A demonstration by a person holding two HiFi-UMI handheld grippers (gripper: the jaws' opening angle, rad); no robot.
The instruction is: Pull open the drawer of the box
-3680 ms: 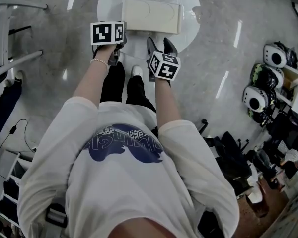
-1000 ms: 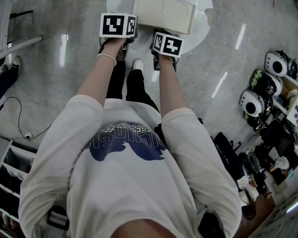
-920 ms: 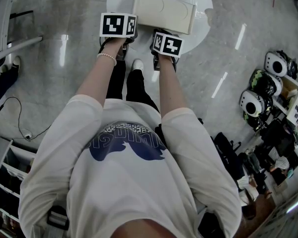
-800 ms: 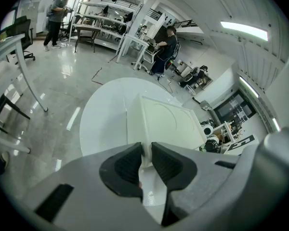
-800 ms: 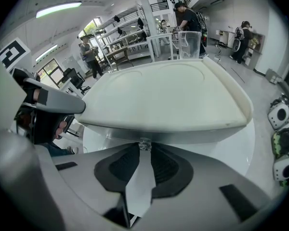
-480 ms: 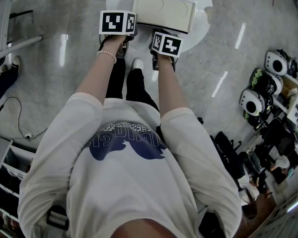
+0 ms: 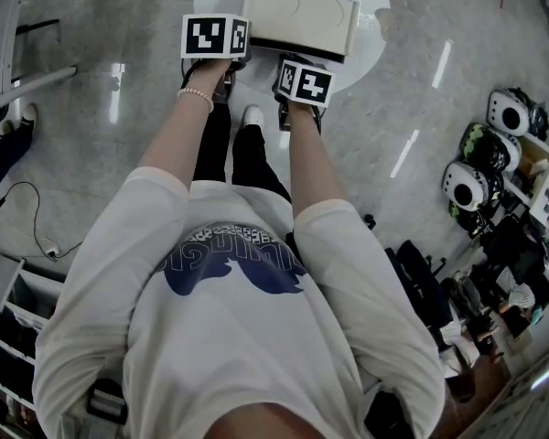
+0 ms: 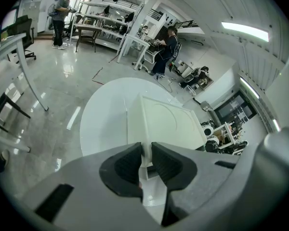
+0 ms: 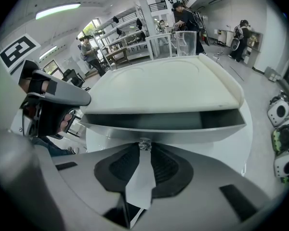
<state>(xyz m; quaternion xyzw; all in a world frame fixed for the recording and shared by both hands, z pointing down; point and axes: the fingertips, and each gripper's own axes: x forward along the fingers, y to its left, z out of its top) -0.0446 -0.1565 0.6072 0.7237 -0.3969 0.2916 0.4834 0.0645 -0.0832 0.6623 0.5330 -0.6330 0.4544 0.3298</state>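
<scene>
My right claw (image 9: 143,153) pinches the white pull tab (image 9: 139,179) of the drawer (image 9: 164,121), which stands slightly out of the box (image 9: 159,88) on the table (image 8: 103,114). My left claw (image 8: 147,153) clamps the box's corner. In the head view, marker cubes (image 7: 214,37) hide both grips.

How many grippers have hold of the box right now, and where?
2. The left gripper clamps the box at its near left corner; the right gripper pinches the pull tab on the drawer, which stands slightly open.

Workshop: equipment shelves (image 9: 120,40), worktables (image 8: 94,30)
</scene>
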